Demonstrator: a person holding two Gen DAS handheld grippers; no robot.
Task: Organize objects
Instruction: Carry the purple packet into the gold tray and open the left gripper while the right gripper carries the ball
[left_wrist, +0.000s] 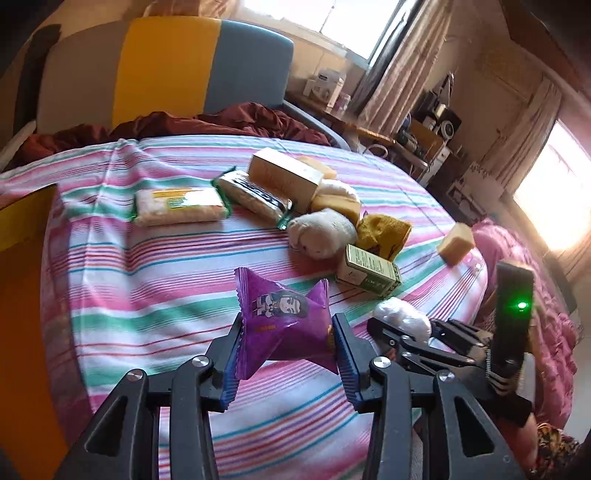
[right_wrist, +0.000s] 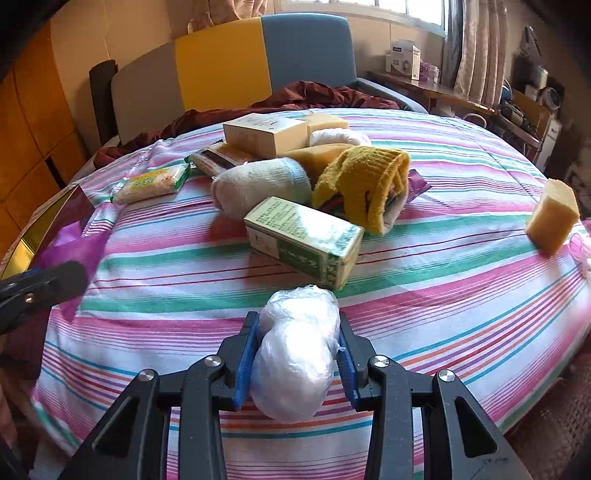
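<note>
My left gripper (left_wrist: 288, 325) is shut on a purple snack packet (left_wrist: 284, 314), which hangs just above the striped bedsheet (left_wrist: 147, 295). In the right wrist view its finger (right_wrist: 55, 280) and the packet (right_wrist: 74, 247) show at the left edge. My right gripper (right_wrist: 298, 325) is shut on a white bundle wrapped in clear plastic (right_wrist: 295, 354), low over the sheet. The left wrist view shows that bundle (left_wrist: 402, 317) to the right of the packet.
A green box (right_wrist: 306, 240) lies just beyond the bundle. Behind it are a yellow sock (right_wrist: 365, 181), a white sock (right_wrist: 258, 184), a cream box (right_wrist: 262, 134) and two cracker packs (left_wrist: 181, 205). A sponge (right_wrist: 552, 218) sits far right; a gold box edge (right_wrist: 40, 225) at left.
</note>
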